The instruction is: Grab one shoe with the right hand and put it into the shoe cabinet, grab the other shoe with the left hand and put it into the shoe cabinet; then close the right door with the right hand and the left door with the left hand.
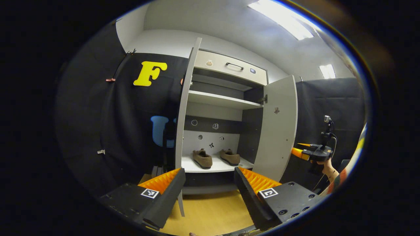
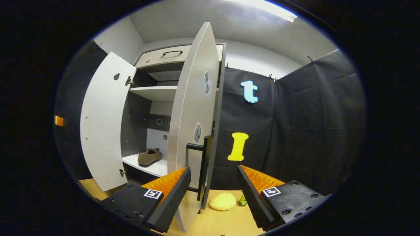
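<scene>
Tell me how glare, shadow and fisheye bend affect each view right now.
Left gripper view: ceiling lights blow out, shoes evenly lit and sharp. Right gripper view: the right door bows strongly, cabinet interior behind it is shadowed, one shoe still readable.

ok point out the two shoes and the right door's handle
left shoe [image 1: 202,158], left gripper view, on its upper
right shoe [image 1: 230,156], left gripper view, on its upper
right door handle [image 2: 206,154], right gripper view, on the vertical bar
</scene>
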Available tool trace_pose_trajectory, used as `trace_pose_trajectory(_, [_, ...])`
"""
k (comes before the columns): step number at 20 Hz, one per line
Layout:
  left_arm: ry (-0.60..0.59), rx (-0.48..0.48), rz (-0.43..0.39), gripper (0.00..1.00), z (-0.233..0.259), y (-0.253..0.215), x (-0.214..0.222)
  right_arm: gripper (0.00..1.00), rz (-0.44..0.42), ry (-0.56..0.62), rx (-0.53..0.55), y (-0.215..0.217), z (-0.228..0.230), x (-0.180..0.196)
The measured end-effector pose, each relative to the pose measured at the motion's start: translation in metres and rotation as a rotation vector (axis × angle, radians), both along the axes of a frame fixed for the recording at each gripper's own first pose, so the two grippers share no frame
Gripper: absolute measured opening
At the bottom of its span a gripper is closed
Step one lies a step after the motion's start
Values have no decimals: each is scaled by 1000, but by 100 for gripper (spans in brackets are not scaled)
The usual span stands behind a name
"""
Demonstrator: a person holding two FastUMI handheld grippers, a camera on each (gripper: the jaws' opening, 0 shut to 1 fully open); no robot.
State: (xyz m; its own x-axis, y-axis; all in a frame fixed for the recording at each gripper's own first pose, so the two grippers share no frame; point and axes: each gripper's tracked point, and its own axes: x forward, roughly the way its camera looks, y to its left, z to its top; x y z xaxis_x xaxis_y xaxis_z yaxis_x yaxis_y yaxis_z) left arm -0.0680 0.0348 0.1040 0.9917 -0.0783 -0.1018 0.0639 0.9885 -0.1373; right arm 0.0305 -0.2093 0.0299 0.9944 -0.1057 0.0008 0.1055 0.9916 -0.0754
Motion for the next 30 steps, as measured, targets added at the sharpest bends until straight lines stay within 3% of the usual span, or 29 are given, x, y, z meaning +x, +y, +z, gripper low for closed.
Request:
trace_pose_trajectory(3, [2,-3,-7,95,-2,-1,-2,95,72,-10,9,27,-1,15])
trace_pose_trajectory(6, [6,28,34,95,-3,12,-8,95,86,-25,36,37,2,34])
trace_pose_trajectory(10, [-41,-2,67,94,6,20,-11,95,151,-33,123,65,-2,56])
trace_pose_trajectory(14, [-65,-20,124,94,9,36,-21,95,214,-51,115,102,0,88])
trace_pose_trajectory(19, [-37,-12,206,94,4,56,-41,95,219,-48,78,132,-2,130])
trace_pose_trajectory(23, [-22,-3,219,94,-2,63,-45,95,228,-34,110,142,-10,149])
trace_pose_trajectory(27, [-23,1,197,94,-5,71,-27,95,230,-11,169,145,-14,174])
trace_pose_trajectory(30, [-40,16,194,94,-5,92,3,98,222,1,107,146,-17,172])
